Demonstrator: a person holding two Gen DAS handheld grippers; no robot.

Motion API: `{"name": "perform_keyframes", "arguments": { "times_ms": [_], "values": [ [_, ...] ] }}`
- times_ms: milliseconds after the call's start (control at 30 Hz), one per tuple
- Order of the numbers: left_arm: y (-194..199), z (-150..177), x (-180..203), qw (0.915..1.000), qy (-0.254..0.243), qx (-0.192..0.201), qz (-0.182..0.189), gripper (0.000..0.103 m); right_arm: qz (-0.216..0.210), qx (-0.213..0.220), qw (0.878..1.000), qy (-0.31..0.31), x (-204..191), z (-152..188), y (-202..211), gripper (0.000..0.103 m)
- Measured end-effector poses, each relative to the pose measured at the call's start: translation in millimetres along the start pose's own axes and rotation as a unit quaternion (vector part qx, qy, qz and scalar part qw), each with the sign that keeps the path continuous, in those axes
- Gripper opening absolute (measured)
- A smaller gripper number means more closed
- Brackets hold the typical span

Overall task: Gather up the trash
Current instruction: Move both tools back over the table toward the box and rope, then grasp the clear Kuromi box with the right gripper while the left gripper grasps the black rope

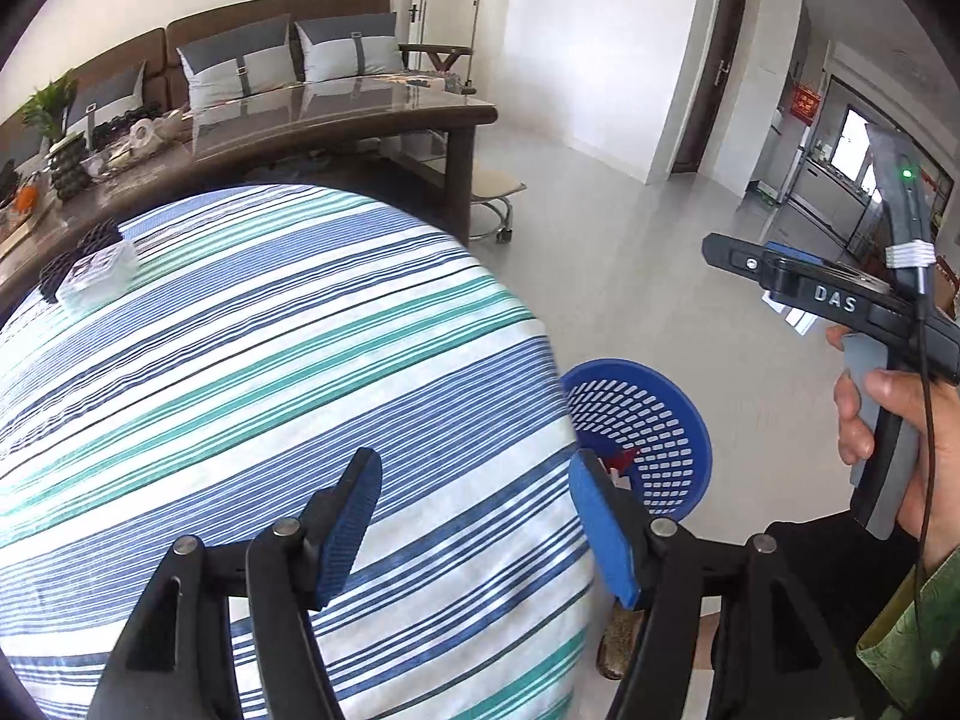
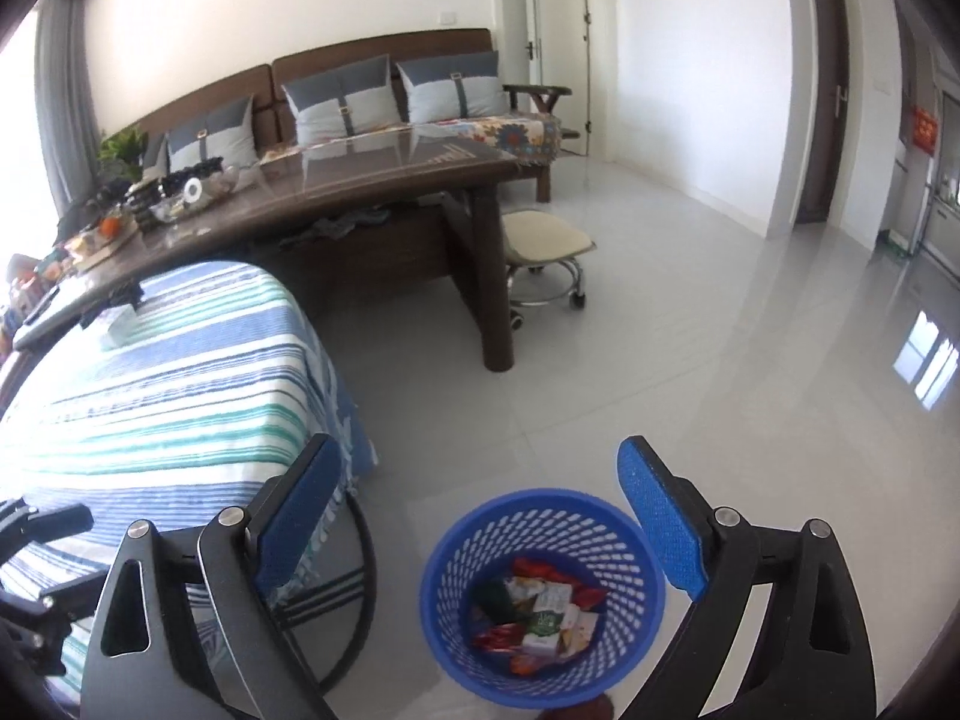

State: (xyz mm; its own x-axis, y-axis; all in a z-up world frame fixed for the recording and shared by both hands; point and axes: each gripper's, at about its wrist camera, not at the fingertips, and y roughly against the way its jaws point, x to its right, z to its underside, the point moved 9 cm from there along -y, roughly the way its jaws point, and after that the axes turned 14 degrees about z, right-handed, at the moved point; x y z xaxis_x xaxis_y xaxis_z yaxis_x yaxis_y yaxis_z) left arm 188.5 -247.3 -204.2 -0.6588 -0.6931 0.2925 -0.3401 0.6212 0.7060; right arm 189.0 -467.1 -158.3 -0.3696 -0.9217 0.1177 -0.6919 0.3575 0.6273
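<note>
A blue perforated basket [image 2: 543, 497] stands on the pale floor beside the table and holds several crumpled wrappers [image 2: 540, 612]. My right gripper [image 2: 480, 447] hangs above it, open, with nothing between its blue pads. In the left wrist view my left gripper [image 1: 474, 468] is open and empty over the edge of a table under a blue, green and white striped cloth [image 1: 270, 360]. The basket [image 1: 654, 420] shows just past that edge. A clear plastic packet [image 1: 99, 273] and a black mesh piece [image 1: 99, 237] lie at the cloth's far left. A hand [image 1: 888, 420] holds the right gripper's handle.
A long dark wooden coffee table [image 2: 372, 180] with bowls, tape and a plant at its left end stands behind the striped table. A brown sofa with grey cushions [image 2: 342, 102] is beyond it. A wheeled stool [image 2: 540, 240] stands at the coffee table's corner. Glossy floor [image 2: 720, 360] stretches right.
</note>
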Motion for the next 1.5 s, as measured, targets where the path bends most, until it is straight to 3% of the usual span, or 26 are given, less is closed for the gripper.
{"name": "perform_keyframes", "arguments": {
  "times_ms": [233, 400, 567, 833, 1167, 1233, 1300, 1400, 1500],
  "values": [
    [52.2, 24.0, -102.2, 0.9946, 0.056, 0.027, -0.084, 0.066, -0.083, 0.022, 0.993, 0.085, -105.7, 22.7, 35.7, 0.097],
    [83.0, 32.6, -157.9, 0.9882, 0.089, 0.041, -0.118, 0.066, -0.118, 0.031, 0.981, 0.153, -165.0, 43.6, 47.4, 0.097],
    [98.9, 34.4, -200.1, 0.9854, 0.11, 0.039, -0.124, 0.066, -0.137, 0.037, 0.969, 0.202, -206.4, 56.4, 48.5, 0.097],
    [108.7, 37.2, -256.5, 0.9818, 0.123, 0.024, -0.143, 0.066, -0.154, 0.027, 0.962, 0.224, -240.8, 58.5, 40.2, 0.097],
    [106.3, 38.7, -271.5, 0.9842, 0.12, 0.024, -0.128, 0.072, -0.185, -0.017, 0.957, 0.222, -267.8, 23.0, 1.6, 0.097],
    [102.6, 38.9, -269.0, 0.9842, 0.108, 0.012, -0.139, 0.074, -0.2, -0.021, 0.949, 0.242, -288.4, 7.8, -10.1, 0.098],
    [97.6, 39.0, -266.2, 0.9857, 0.097, 0.001, -0.137, 0.087, -0.223, -0.023, 0.936, 0.272, -315.5, -5.0, -19.0, 0.099],
    [95.0, 39.1, -265.1, 0.9865, 0.094, -0.003, -0.134, 0.089, -0.252, -0.026, 0.911, 0.325, -364.4, -20.3, -33.1, 0.099],
    [95.0, 39.5, -265.3, 0.9866, 0.094, -0.003, -0.133, 0.09, -0.266, -0.025, 0.894, 0.36, -412.3, -36.9, -48.0, 0.099]
  ]
}}
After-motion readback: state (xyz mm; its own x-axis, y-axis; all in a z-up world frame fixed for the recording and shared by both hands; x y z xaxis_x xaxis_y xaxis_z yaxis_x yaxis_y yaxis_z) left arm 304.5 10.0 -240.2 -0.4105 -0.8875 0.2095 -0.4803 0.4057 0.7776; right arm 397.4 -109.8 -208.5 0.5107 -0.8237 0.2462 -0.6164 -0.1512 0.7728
